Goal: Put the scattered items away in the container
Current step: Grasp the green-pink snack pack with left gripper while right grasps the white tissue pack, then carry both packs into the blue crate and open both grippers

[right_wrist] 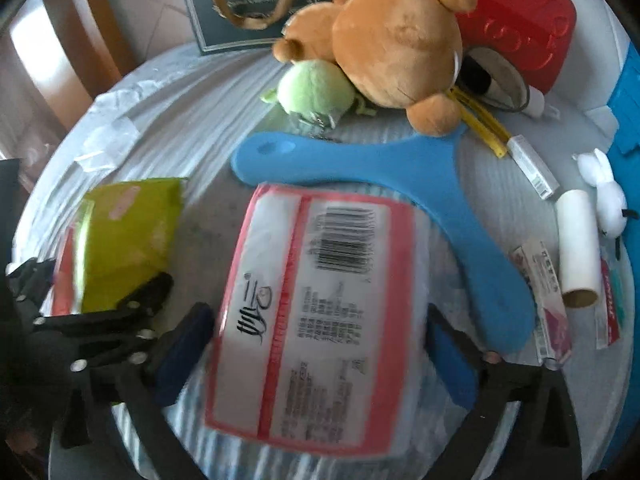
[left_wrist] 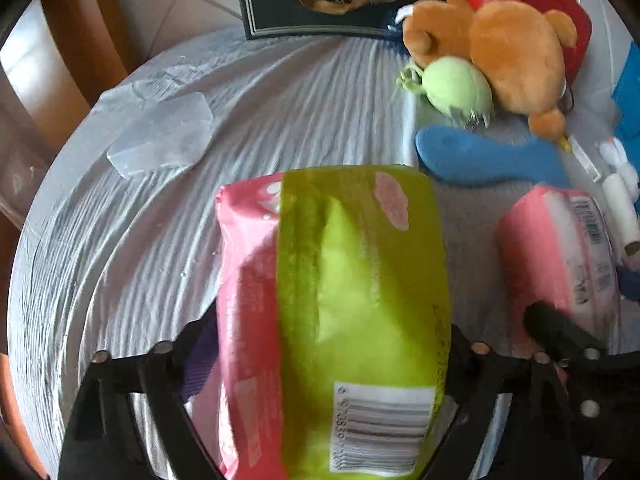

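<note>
- The left gripper [left_wrist: 332, 360] has its fingers closed on the green and pink pack [left_wrist: 344, 300]; the pack sits between the two fingers and sticks out forward past their tips, with its barcode end near the camera.
- Ahead of the left fingers and to their left, a clear plastic box [left_wrist: 162, 138] lies on the worktop [left_wrist: 280, 96], which has a white ribbed cover.
- Far ahead of these fingers a dark gift bag [left_wrist: 320, 0] stands at the worktop's back edge.
- The right gripper [right_wrist: 320, 344] has its fingers closed on the pink tissue pack [right_wrist: 316, 320], one finger on each long side, the barcode facing up.
- Just ahead of the right fingers lies a blue boomerang-shaped toy [right_wrist: 380, 168]; behind it are a green plush ball [right_wrist: 316, 88] and a brown teddy bear [right_wrist: 392, 40], touching each other.
- Behind the bear is a red plastic case [right_wrist: 520, 20].
- To the right of the right fingers lie a white paper roll [right_wrist: 578, 248] and a small white rabbit figure [right_wrist: 606, 196].
</note>
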Demonstrator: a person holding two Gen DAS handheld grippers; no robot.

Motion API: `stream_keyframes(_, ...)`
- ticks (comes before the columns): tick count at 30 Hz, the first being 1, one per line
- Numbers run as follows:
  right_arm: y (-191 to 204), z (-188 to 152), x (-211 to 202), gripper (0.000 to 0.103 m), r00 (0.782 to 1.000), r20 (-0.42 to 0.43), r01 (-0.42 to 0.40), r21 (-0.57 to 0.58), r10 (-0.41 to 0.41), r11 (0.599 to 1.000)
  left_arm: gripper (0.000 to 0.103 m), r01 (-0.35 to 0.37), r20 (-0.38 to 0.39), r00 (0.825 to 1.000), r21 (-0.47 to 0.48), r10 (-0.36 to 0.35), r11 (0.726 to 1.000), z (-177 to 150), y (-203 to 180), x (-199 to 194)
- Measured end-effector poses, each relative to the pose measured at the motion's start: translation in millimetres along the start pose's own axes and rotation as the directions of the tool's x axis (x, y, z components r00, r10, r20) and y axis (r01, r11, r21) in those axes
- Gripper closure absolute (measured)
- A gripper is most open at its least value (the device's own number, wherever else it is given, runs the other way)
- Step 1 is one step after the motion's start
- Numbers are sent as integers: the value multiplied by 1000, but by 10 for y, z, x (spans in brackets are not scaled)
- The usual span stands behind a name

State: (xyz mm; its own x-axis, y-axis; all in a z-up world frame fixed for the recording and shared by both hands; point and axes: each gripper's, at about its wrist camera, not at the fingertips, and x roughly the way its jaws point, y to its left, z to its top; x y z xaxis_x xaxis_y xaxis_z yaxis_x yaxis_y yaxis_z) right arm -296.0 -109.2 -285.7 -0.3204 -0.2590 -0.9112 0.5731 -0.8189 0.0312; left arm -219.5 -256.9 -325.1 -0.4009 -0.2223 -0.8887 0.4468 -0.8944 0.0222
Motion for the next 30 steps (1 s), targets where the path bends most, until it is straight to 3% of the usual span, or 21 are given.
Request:
stream_keyframes(1,3,-6,39,10,1000,-6,-9,-8,9,1000,27,-7,8,1000,11,6,1000,-7,-25,-22)
stream_keyframes(4,51,-16,-3,13,1000,6,1,-28,-1,1000,32,-1,19,1000,11,1,1000,-25,-51,-132)
stream_keyframes(8,57,5,-272,13,998,57,-5,-24,6,1000,32,-11,97,995,12,9,1000,-26,-75,-533)
stream_keyframes(17,-18,90,-1420,13,977,213,23,-16,-19,1000,32,10,255,967,43,-21,999,170,-198,-1679)
stream_keyframes(23,-220,114,-2286,13,943,323,80,6,-78,997,32,53,364,928,90,-82,995,281,-568,-2387)
stream_keyframes(30,-994,-20,-3436,13,872,451,154,110,-187,982,32,120,468,859,213,-209,970,374,-1465,-3159)
